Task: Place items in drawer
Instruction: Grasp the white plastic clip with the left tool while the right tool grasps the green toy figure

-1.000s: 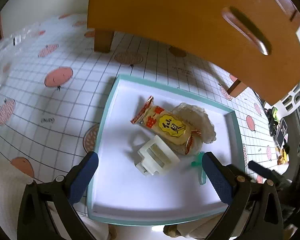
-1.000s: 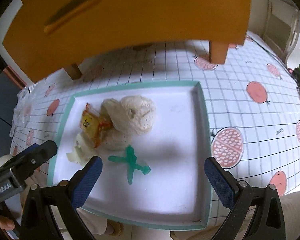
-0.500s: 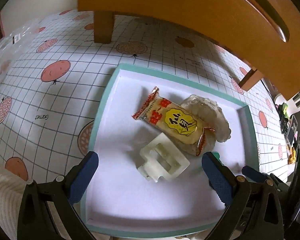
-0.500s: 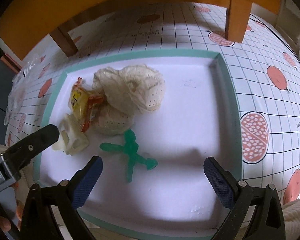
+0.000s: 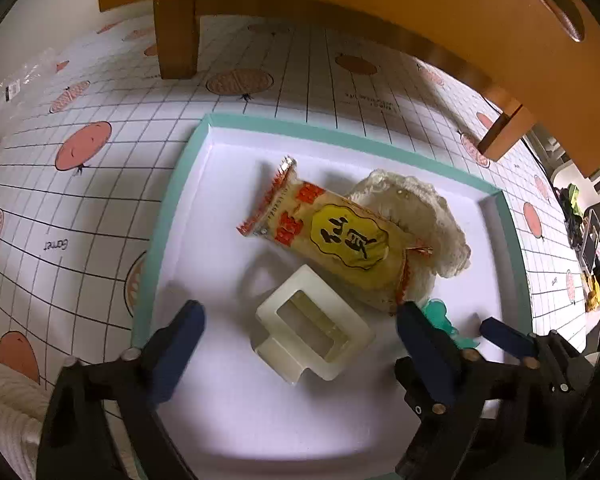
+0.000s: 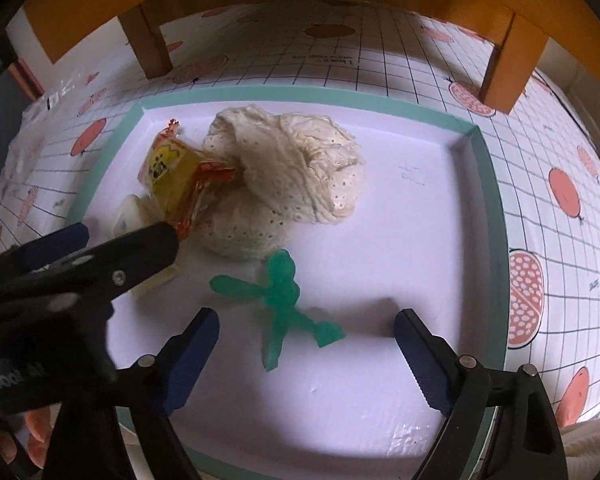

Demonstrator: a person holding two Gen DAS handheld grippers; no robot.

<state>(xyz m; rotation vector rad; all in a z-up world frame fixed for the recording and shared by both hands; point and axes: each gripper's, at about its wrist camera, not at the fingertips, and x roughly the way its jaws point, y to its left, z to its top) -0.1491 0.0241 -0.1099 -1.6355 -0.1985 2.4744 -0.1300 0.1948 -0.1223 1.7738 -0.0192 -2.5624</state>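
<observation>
The cream clip (image 5: 314, 330) lies in the white tray (image 5: 172, 208), between the fingers of your left gripper (image 5: 300, 334), which has come lower and closer; its fingers stand apart, so a grasp looks near. Your right gripper (image 6: 306, 354), also apart, now frames the green figure (image 6: 278, 292). I count four items: one clip, one snack packet (image 5: 332, 236), one lace cloth (image 6: 296, 168), one figure. One wooden drawer (image 5: 380, 0) waits above, shut.

Four things sit in one tray (image 6: 488, 184).
One snack pack (image 5: 332, 236), one cream clip (image 5: 314, 330), one lacy cloth (image 6: 300, 172), one green toy figure (image 6: 280, 300).
</observation>
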